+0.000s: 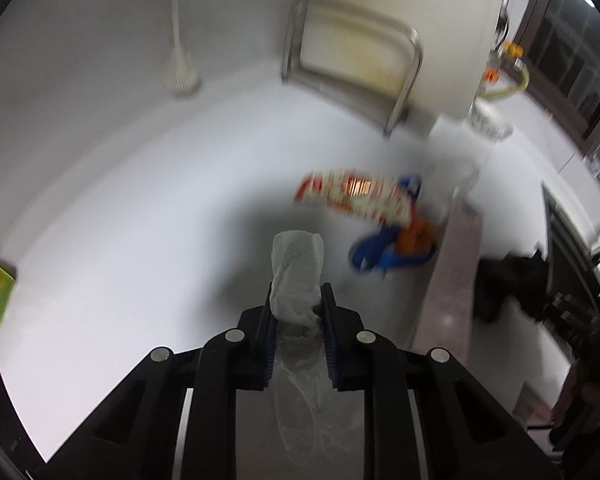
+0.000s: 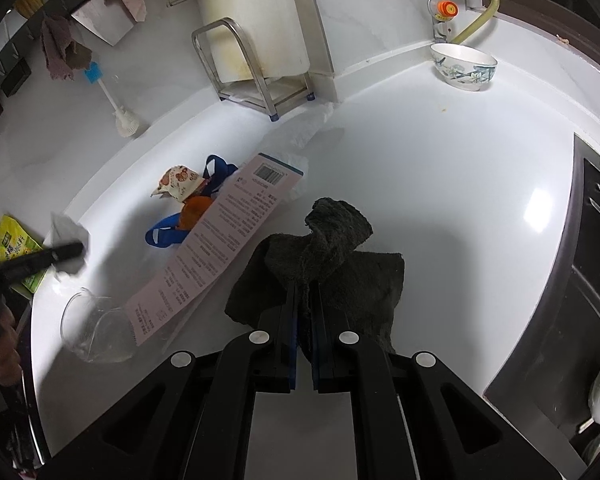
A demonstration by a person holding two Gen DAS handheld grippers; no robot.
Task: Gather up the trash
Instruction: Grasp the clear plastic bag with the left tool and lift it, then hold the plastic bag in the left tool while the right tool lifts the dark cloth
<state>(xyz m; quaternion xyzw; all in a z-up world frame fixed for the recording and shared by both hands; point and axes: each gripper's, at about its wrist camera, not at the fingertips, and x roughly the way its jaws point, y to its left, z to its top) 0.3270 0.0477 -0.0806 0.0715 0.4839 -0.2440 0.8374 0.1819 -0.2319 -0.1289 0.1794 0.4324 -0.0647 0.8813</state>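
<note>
My left gripper [image 1: 296,300] is shut on a crumpled white tissue [image 1: 296,276] and holds it above the white counter [image 1: 120,220]; it also shows at the left of the right wrist view [image 2: 66,256]. My right gripper [image 2: 304,292] is shut on a dark grey cloth [image 2: 332,248] that rests on the counter [image 2: 440,200]. A pile of trash lies ahead: a red-and-white snack wrapper [image 1: 356,196] [image 2: 178,182], blue straps [image 1: 380,248] [image 2: 164,236], an orange piece [image 2: 194,208] and a long pink box [image 2: 224,240].
A clear glass cup [image 2: 92,328] lies on its side by the pink box. A metal rack [image 2: 252,76] with a cutting board, a bottle brush [image 2: 116,108], a patterned bowl [image 2: 464,66], a green packet [image 2: 16,244] and a black hob [image 2: 580,280] surround the counter.
</note>
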